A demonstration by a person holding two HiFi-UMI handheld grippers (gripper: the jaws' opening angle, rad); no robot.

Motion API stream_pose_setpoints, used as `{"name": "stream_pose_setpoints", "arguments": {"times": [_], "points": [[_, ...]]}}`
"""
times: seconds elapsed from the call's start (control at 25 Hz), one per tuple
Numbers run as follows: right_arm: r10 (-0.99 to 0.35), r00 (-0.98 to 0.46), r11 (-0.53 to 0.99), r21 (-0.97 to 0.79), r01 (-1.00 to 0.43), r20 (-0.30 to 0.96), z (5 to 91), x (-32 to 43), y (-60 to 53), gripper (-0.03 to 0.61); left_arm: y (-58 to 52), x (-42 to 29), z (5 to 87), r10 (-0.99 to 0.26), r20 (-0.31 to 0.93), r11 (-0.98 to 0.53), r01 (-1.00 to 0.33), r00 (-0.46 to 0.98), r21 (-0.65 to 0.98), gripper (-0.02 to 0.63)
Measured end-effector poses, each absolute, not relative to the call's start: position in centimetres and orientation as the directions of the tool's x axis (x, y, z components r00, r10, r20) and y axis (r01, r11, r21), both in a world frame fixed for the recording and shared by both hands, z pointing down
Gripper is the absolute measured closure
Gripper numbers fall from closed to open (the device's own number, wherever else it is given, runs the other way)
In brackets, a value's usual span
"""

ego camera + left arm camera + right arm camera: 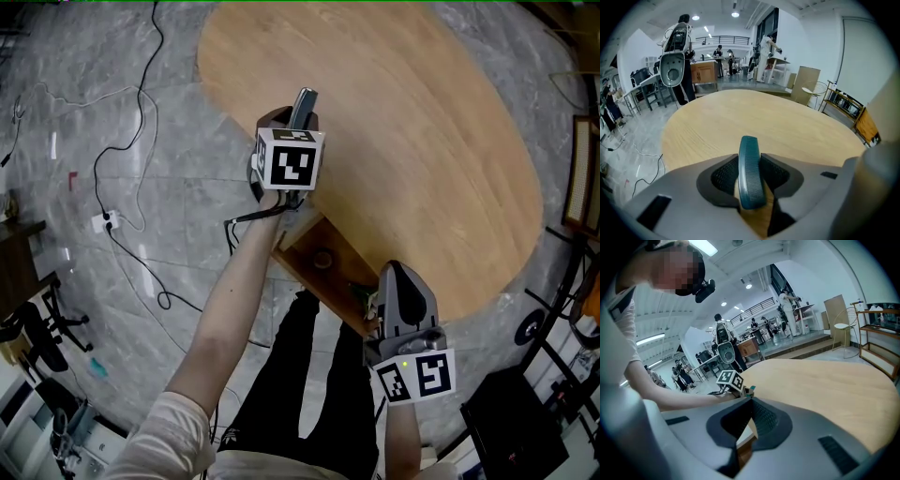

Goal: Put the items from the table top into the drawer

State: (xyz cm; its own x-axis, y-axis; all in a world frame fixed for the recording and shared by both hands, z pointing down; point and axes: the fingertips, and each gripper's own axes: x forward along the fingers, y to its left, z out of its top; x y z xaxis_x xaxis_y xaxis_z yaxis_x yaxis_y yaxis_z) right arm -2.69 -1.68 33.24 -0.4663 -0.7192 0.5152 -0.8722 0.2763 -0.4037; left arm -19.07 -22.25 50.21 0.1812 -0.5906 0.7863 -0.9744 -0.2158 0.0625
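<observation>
The left gripper clamps a ribbed teal comb upright between its pads at the table's near edge, just above the open drawer. The right gripper, jaws pressed together, hangs beside the drawer. The comb is best carried low over the drawer's bare floor before the grip loosens.

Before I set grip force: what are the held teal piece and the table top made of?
The teal piece looks like plastic or rubber, matte, with fine moulded ribs along its edge. The table top looks like wood or wood-look veneer, pale and satin, with grain lines showing.
</observation>
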Motion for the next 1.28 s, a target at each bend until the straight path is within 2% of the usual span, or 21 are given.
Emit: {"name": "stream_pose_setpoints", "arguments": {"times": [0.32,0.84,1.28], "points": [[-0.743,-0.449,0.263,-0.401,-0.878,0.497,32.9,-1.5,-1.7,0.574,-21.3,-17.8,48.5,-0.642,0.739,-0.259,-0.965,0.202,0.038,0.463],[-0.756,-0.451,0.269,-0.402,-0.875,0.474,31.0,2.0,1.0,0.574,-13.4,-14.1,32.4,-0.835,0.502,-0.224,-0.972,0.226,0.064,0.463],[-0.747,-0.485,0.321,-0.391,-0.863,0.456,29.6,5.3,3.6,0.574,-8.5,-12.1,27.7,-0.881,0.438,-0.171,-0.984,0.178,0.054,0.463]]}}
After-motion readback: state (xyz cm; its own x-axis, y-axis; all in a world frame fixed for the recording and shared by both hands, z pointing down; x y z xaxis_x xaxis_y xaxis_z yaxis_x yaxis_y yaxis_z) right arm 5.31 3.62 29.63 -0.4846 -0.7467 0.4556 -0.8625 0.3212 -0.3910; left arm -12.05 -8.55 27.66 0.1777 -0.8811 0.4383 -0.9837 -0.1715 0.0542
